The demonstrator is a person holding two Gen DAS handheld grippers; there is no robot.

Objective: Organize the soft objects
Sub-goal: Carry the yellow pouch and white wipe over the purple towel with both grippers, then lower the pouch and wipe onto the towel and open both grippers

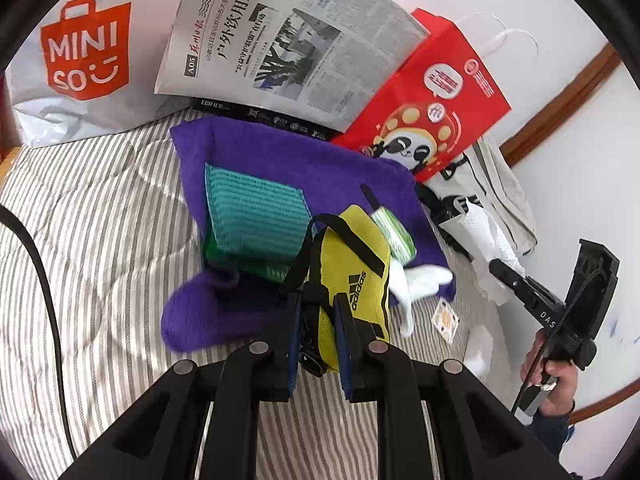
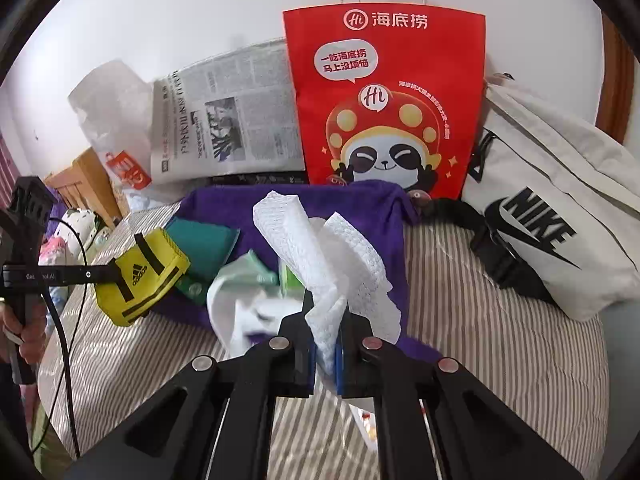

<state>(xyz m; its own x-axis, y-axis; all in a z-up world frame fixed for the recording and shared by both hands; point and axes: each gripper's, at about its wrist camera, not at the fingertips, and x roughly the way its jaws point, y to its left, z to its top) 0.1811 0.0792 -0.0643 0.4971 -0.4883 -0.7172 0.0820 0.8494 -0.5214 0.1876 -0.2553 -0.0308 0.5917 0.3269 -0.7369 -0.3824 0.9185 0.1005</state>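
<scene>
Here the left gripper pinches the yellow pouch above the purple towel; the right gripper clamps a white paper towel.

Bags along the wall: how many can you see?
3: white Miniso bag at the left, red Haidilao paper bag in the middle, white Nike bag at the right. The newspaper may hide others.

yellow pouch lifted, paper towel lifted
</scene>
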